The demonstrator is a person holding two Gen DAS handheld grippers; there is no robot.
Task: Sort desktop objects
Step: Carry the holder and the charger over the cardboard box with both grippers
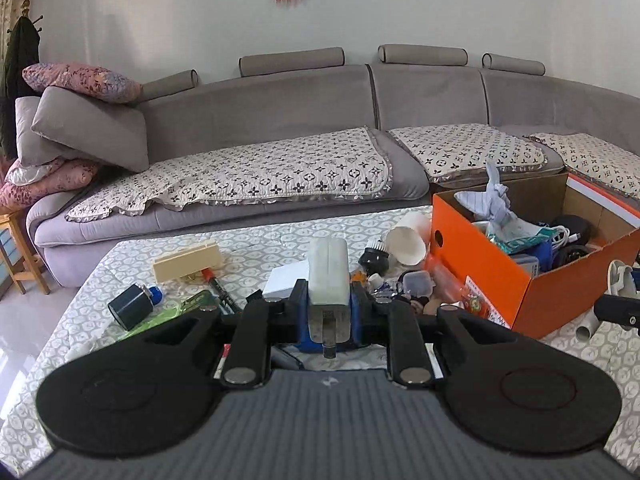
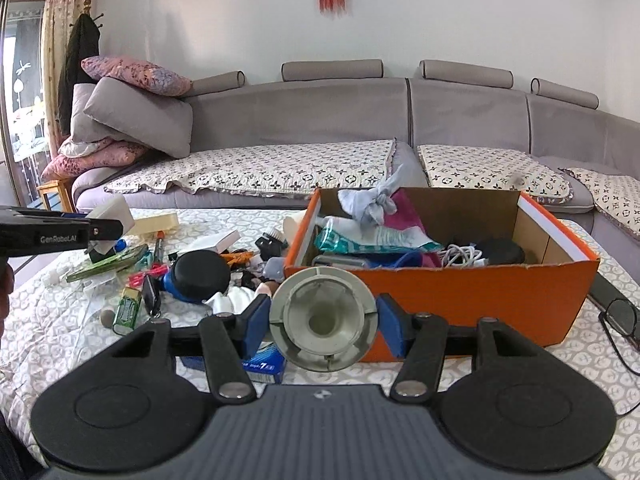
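Observation:
My left gripper is shut on a white plug charger, blue pads on its sides and metal prongs facing the camera. It hangs above the cluttered table. My right gripper is shut on a round grey plastic fitting, its hollow mouth toward the camera, just in front of the orange cardboard box. The box holds cloths, cables and packets. In the right wrist view, the left gripper with the charger shows at the far left. The right gripper shows at the right edge of the left wrist view.
Loose items cover the patterned tablecloth: a paper cup, a cream block, a dark cylinder, a black round lid, a green pack. Glasses lie right of the box. A grey sofa stands behind the table.

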